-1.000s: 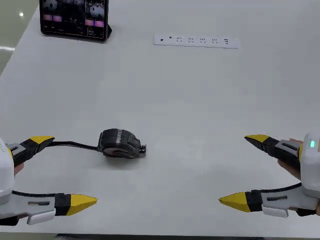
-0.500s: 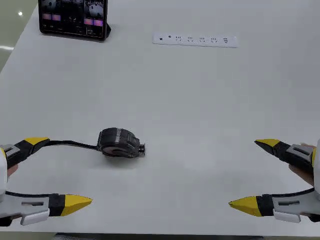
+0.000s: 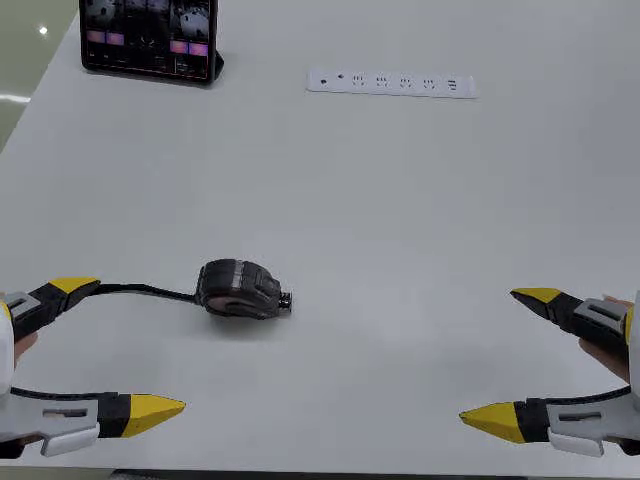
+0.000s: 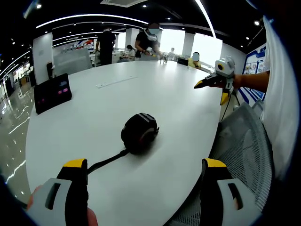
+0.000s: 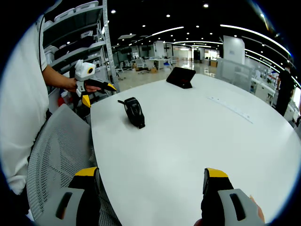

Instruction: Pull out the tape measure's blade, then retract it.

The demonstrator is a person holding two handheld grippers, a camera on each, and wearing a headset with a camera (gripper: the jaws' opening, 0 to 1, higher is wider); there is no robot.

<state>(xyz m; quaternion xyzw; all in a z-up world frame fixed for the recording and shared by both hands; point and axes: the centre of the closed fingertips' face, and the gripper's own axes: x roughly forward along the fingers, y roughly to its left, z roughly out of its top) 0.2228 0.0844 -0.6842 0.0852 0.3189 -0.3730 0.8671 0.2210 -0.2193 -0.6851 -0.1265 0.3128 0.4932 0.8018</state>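
Observation:
A black tape measure (image 3: 238,288) lies on the white table (image 3: 400,220), its blade fully inside and its hook tip pointing right; a black strap trails from it to the left. It shows ahead of the jaws in the left gripper view as the tape measure (image 4: 139,132) and far off as the tape measure (image 5: 134,112) in the right gripper view. My left gripper (image 3: 125,348) is open at the front left edge, close to the strap's end, holding nothing. Far to the right, my right gripper (image 3: 512,357) is open and empty near the front right edge.
A dark tablet (image 3: 150,37) stands propped at the back left. A white power strip (image 3: 391,83) lies at the back centre. A mesh office chair (image 5: 61,155) stands off the table's near edge. Other people stand in the room beyond the table.
Both grippers have drawn back a little toward the front edge and outward, the right one more. The tape measure has not moved.

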